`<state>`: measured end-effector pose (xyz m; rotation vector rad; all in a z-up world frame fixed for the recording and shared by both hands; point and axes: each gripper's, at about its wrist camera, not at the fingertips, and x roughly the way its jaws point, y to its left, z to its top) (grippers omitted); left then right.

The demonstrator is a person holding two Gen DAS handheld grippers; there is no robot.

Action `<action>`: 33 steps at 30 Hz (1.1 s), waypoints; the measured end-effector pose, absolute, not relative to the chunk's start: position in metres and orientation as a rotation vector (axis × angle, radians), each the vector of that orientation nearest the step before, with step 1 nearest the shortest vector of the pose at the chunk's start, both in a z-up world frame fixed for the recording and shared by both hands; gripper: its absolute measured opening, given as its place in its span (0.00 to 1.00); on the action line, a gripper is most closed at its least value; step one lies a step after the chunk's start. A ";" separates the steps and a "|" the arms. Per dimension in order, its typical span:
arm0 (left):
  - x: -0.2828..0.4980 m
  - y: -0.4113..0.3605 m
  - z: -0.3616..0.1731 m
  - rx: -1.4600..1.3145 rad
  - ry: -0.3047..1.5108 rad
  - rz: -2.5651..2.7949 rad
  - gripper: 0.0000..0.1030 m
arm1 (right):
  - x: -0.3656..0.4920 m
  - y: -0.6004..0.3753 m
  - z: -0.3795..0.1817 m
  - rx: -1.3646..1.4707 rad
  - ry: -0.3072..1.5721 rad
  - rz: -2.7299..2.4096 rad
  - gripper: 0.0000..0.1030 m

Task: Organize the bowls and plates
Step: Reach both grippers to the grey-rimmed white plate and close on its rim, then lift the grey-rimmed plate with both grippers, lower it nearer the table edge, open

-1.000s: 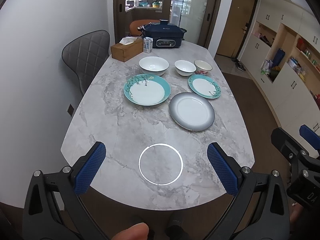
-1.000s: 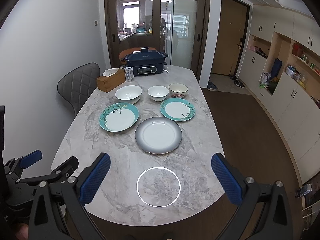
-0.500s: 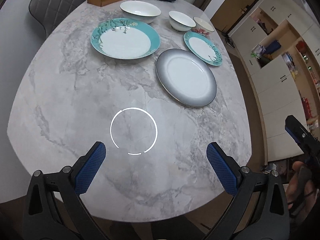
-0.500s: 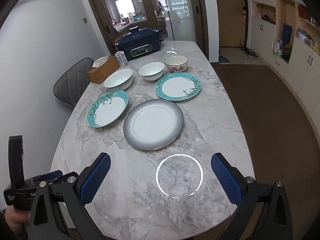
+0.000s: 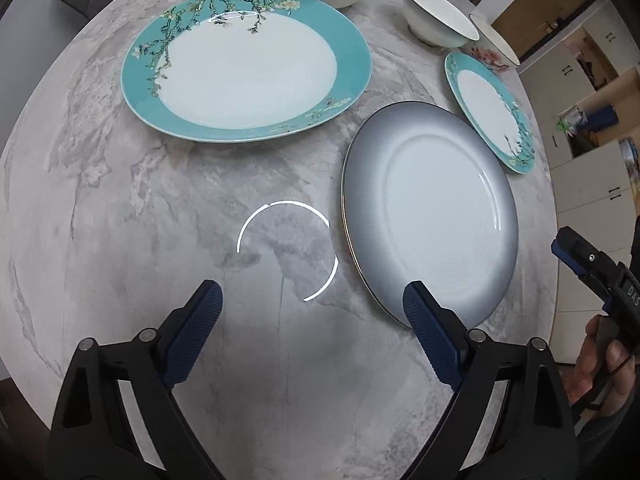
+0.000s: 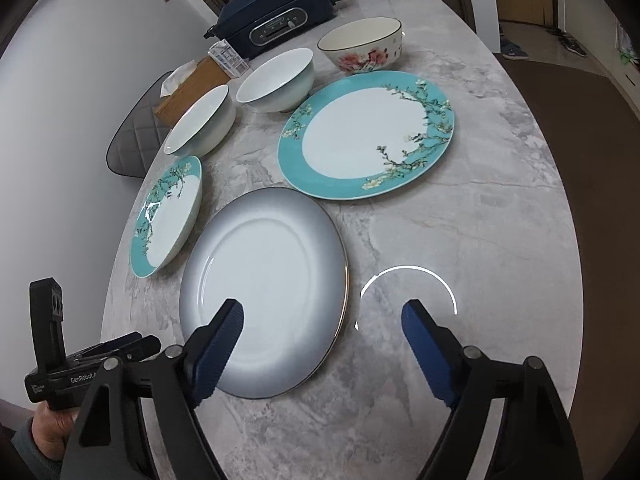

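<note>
A grey-rimmed white plate (image 5: 432, 216) lies near the table's front; it also shows in the right wrist view (image 6: 264, 292). A large teal floral plate (image 5: 248, 64) and a smaller teal floral plate (image 6: 368, 140) lie beyond it. Two white bowls (image 6: 204, 120) (image 6: 280, 80) and a floral bowl (image 6: 364, 46) stand behind. My left gripper (image 5: 312, 304) is open, its right finger over the grey plate's near edge. My right gripper (image 6: 322, 320) is open, its left finger over the same plate.
A marble table (image 6: 480, 208) carries everything. A dark blue electric cooker (image 6: 276, 24), a small carton (image 6: 228, 56) and a wooden tissue box (image 6: 192, 88) stand at the far end. A grey chair (image 6: 136, 140) sits at the left side.
Both grippers have moved forward and down towards the table, closing in on the grey plate. Both stay open.
</note>
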<state>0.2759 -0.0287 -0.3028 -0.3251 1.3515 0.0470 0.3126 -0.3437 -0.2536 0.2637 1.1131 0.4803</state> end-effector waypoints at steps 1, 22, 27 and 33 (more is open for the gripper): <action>0.281 -0.030 -0.307 -0.327 1.364 0.048 0.89 | 0.321 -0.343 -0.256 0.275 1.117 0.490 0.80; 0.348 -0.059 -0.342 -0.250 1.344 -0.065 0.32 | 0.361 -0.297 -0.294 0.047 1.188 0.562 0.46; 0.353 -0.044 -0.344 -0.303 1.352 -0.084 0.26 | 0.368 -0.302 -0.296 0.051 1.211 0.550 0.27; 0.352 -0.028 -0.344 -0.371 1.366 -0.091 0.21 | 0.371 -0.302 -0.296 0.105 1.242 0.508 0.24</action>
